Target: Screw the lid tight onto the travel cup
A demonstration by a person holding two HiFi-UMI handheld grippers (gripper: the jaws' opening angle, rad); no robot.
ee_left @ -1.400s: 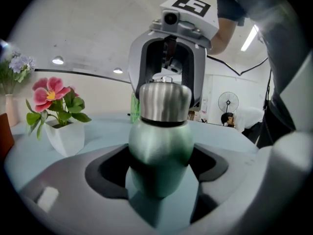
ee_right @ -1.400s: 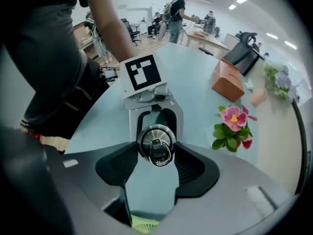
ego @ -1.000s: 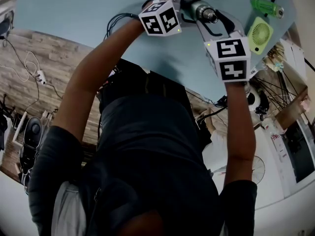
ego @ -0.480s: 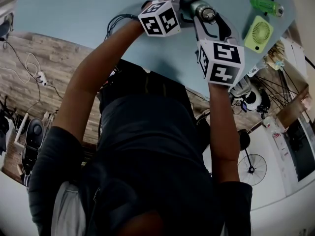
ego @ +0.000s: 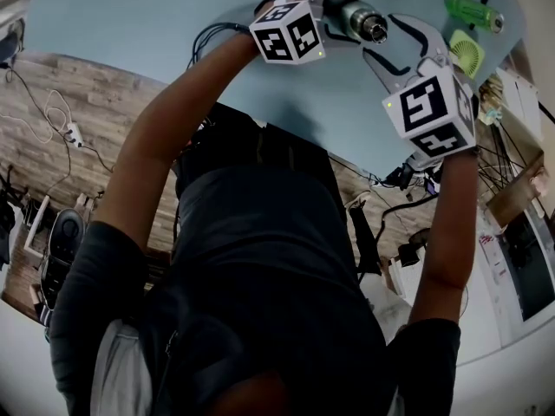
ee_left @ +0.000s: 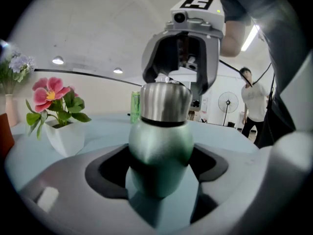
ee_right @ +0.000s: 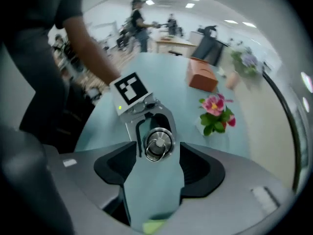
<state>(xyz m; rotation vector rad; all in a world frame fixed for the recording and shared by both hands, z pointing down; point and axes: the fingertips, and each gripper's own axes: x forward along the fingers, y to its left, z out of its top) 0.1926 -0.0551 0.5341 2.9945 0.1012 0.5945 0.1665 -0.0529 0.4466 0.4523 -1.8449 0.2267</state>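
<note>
The green travel cup point(ee_left: 160, 141) lies on its side over the pale blue table point(ego: 130, 24), with my left gripper point(ee_left: 159, 161) shut on its body. Its steel lid point(ee_left: 165, 102) sits on the cup's mouth and points at my right gripper point(ego: 388, 43). In the right gripper view the lid point(ee_right: 159, 143) shows end-on, ring in the middle, a little beyond the jaws. My right gripper point(ee_right: 154, 176) is opening, with only table surface between its pads. In the head view the cup point(ego: 351, 17) is at the top, and the left gripper point(ego: 334, 14) is beside its marker cube.
A green hand fan point(ego: 466, 53) and a green bottle point(ego: 473, 11) lie on the table at the far right. A white pot of pink flowers point(ee_right: 217, 114) and an orange box point(ee_right: 203, 77) stand further off. A person point(ee_left: 252, 104) stands in the background.
Half a second ago my right gripper was over the lid end; it has since pulled back to the right, off the lid, with its jaws wider. The left gripper and cup have barely moved.
</note>
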